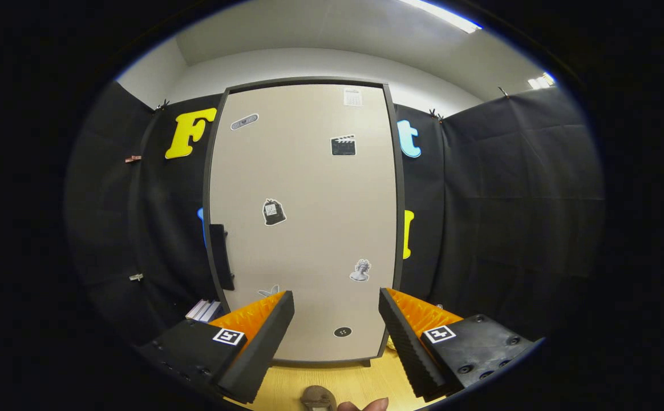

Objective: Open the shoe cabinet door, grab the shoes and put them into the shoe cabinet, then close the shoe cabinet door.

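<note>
Black-draped booth, wooden floor [332, 385]: shoe cabinet door [303, 222] closed, handle [221, 257] at its left edge (likely target); gripper [336, 328] fingers apart, empty, facing it.

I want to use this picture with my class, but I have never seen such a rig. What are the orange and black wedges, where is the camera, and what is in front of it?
The camera rides on a hand-held gripper and looks forward along its two fingers, the orange and black wedges. They stand apart, holding nothing. Beyond them is a shoe cabinet, its beige door shut and dotted with stickers, a dark handle at its edge. It stands on a wooden floor. Below the fingers a fingertip and a small brownish thing, too cut off to name, peek in.
</note>
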A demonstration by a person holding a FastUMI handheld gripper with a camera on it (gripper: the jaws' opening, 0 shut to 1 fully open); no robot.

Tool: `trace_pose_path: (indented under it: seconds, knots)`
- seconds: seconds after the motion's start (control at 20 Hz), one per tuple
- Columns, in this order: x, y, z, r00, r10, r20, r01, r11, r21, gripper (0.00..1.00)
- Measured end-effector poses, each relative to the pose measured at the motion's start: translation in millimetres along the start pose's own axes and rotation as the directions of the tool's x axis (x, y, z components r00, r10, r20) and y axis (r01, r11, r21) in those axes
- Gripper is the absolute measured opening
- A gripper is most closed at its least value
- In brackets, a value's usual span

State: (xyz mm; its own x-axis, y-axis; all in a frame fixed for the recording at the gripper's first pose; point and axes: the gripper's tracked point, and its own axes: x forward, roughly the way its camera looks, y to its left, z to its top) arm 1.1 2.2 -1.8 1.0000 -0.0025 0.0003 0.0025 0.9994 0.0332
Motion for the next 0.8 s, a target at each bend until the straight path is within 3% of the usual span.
trace_pose_path:
  seconds: [0.3,0.5,0.8]
  knots:
    - [0.4,0.9,-1.0,1.0,0.001,-0.003,-0.001,1.0,0.002,0.98]
    - [0.8,13.8,7.1,0.999,0.041,0.0,-0.041,0.999,0.029,0.99]
    - [39.6,103.0,15.5,0.991,0.129,0.02,-0.13,0.991,0.036,0.99]
